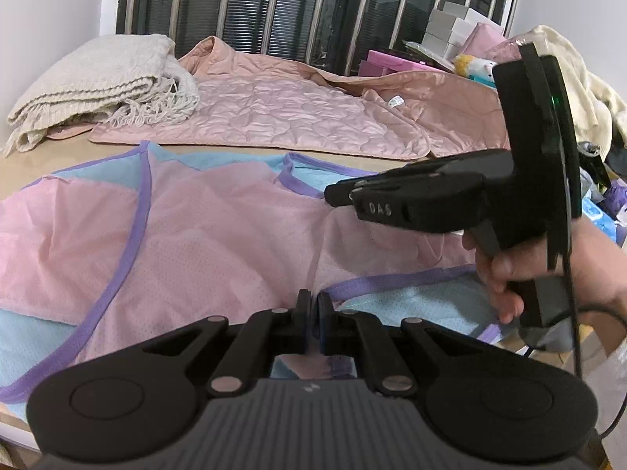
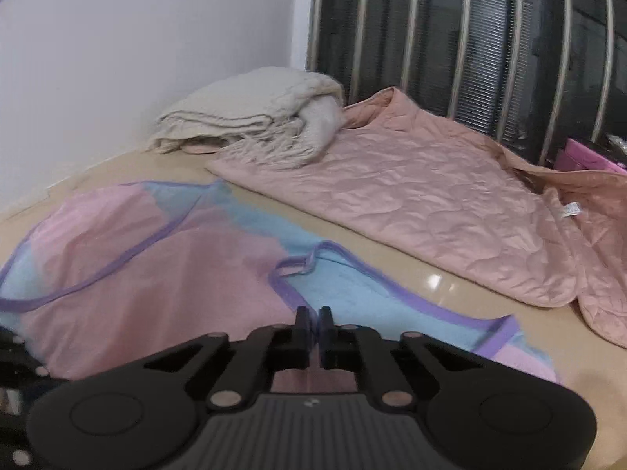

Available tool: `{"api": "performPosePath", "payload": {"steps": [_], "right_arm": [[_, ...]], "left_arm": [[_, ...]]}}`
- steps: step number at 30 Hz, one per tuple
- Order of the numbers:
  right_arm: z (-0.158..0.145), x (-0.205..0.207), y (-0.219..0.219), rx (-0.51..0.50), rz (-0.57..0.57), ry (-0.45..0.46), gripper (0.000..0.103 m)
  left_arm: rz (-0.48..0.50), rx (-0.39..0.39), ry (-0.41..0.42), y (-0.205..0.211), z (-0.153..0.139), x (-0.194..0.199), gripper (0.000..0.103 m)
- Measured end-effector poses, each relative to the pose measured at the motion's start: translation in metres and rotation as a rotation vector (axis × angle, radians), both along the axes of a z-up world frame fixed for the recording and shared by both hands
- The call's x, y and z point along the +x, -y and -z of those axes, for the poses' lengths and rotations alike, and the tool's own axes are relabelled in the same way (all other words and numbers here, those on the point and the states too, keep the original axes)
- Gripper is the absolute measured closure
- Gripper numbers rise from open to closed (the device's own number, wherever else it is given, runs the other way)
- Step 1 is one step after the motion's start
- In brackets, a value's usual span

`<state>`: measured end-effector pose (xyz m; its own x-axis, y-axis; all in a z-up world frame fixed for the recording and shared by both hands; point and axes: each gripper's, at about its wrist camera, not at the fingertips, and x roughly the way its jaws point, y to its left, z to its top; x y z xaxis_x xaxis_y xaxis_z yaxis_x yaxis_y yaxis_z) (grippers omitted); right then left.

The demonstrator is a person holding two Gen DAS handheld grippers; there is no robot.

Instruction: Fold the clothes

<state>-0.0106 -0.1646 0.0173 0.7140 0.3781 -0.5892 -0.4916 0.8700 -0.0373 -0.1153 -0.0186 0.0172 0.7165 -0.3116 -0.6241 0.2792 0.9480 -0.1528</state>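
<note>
A pink and light-blue mesh garment with purple trim lies spread on the tan surface; it also fills the lower left of the right wrist view. My left gripper is shut, pinching the pink fabric near a purple-trimmed edge. My right gripper is shut on the pink fabric too, next to the blue panel. In the left wrist view the right gripper's body hangs over the garment's right part, held by a hand.
A pink quilted blanket lies behind the garment, also in the right wrist view. A folded cream knit throw sits at the back left. Boxes and clutter stand at the back right. A barred window runs behind.
</note>
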Motion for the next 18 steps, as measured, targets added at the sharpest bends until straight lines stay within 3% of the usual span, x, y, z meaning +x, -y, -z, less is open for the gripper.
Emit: {"api": "performPosePath", "payload": {"steps": [7, 11, 12, 14, 15, 16, 18], "right_arm": [[-0.014, -0.015, 0.054, 0.081, 0.122, -0.011, 0.08], [-0.003, -0.028, 0.085, 0.08, 0.21, -0.086, 0.077], [0.002, -0.029, 0.085, 0.073, 0.201, -0.092, 0.077], [0.007, -0.037, 0.084, 0.025, 0.23, -0.039, 0.099], [0.008, -0.038, 0.087, 0.014, 0.279, -0.034, 0.1], [0.008, -0.038, 0.09, 0.003, 0.33, -0.029, 0.096], [0.003, -0.037, 0.098, 0.073, 0.343, -0.047, 0.094]], "left_arm": [[0.001, -0.081, -0.005, -0.015, -0.011, -0.003, 0.096], [0.023, -0.081, -0.002, -0.01, -0.015, -0.001, 0.085], [0.032, -0.071, -0.006, -0.006, -0.014, 0.001, 0.085], [0.028, -0.014, -0.015, 0.005, -0.009, 0.004, 0.085], [0.021, 0.004, -0.018, 0.007, -0.007, 0.005, 0.085], [0.017, 0.009, -0.026, 0.008, -0.005, 0.005, 0.085], [0.024, -0.025, -0.034, 0.004, -0.007, 0.004, 0.085]]}}
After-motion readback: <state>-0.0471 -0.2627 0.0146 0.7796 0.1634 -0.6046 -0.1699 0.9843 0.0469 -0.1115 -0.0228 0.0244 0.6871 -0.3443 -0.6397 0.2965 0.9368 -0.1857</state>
